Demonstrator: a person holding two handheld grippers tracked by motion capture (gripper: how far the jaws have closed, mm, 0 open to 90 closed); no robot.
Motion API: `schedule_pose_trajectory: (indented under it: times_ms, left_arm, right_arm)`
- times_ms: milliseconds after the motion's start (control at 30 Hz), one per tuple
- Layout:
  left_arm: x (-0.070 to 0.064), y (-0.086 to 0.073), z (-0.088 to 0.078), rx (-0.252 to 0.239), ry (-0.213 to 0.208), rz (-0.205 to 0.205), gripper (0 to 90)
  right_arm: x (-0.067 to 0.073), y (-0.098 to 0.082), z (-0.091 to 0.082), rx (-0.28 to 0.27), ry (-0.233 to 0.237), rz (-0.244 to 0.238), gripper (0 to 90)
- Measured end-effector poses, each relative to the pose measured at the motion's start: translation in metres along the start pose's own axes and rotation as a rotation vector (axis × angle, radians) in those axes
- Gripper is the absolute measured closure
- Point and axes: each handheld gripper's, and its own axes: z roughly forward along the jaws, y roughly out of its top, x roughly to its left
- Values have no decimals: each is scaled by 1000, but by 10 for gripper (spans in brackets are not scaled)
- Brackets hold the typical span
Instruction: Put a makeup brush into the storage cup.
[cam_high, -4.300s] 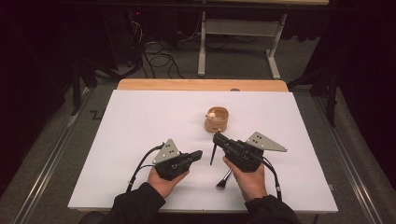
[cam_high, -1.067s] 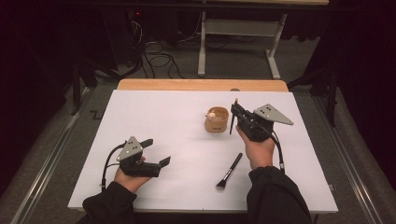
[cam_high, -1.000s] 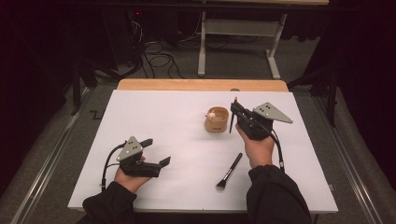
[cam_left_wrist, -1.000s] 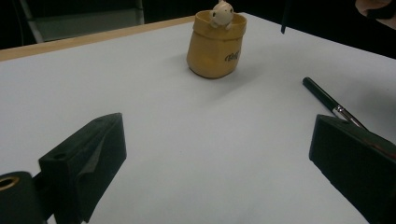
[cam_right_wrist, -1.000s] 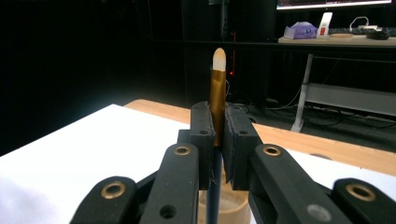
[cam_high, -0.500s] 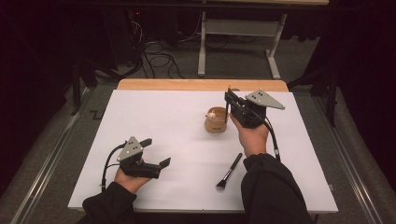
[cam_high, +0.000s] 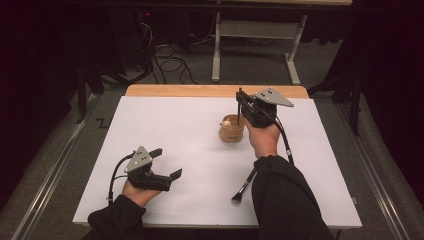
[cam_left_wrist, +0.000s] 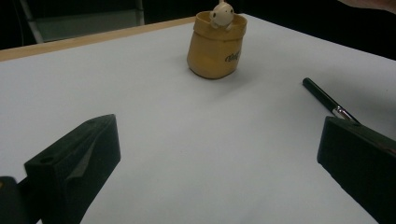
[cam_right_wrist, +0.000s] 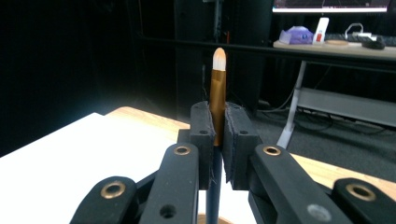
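I have my right gripper (cam_high: 241, 104) clenched on a slim makeup brush (cam_right_wrist: 216, 100), held upright with its pale bristle tip on top, and I hover it just above the small tan pot (cam_high: 232, 129) near the far middle of the table (cam_high: 165, 130). My left gripper (cam_high: 165, 163) rests low at the near left, jaws spread wide with nothing between them. A second brush (cam_high: 244, 186) lies flat on the white surface beside my right sleeve.

The risk I see is the handle missing the pot's mouth: the opening is narrow and a little cream figure (cam_left_wrist: 222, 12) already sits at its rim, so if I come down off-centre the handle's end could knock the rim. The pot looks light and rounded at its base, so I judge a sideways nudge could tip or slide it on the smooth white sheet. The brush could also swivel between the pads, since I pinch a thin, glossy round shaft, copper at the ferrule and dark below.

The pot looks like matte ceramic or resin, shaped like a soft sack with a folded lip; the pads are black and flat-faced
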Motion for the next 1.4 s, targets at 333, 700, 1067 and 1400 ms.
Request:
schedule_pose_trajectory:
  times_ms: [333,700,1067,1400]
  left_arm:
    - [2,1,-2,-11,-2,-1,2]
    - [4,1,-4,-21,0,-11,2]
    - [3,1,-3,-16,-10,-7,2]
    - [2,2,-3,-17,-12,-6,2]
  right_arm:
    - [-5,-1,16,25,-24,2,852]
    - [-6,-12,30,83,-31,1,850]
    - [-4,-23,36,144,-20,-19,849]
    - [2,-32,45,186,-26,-44,844]
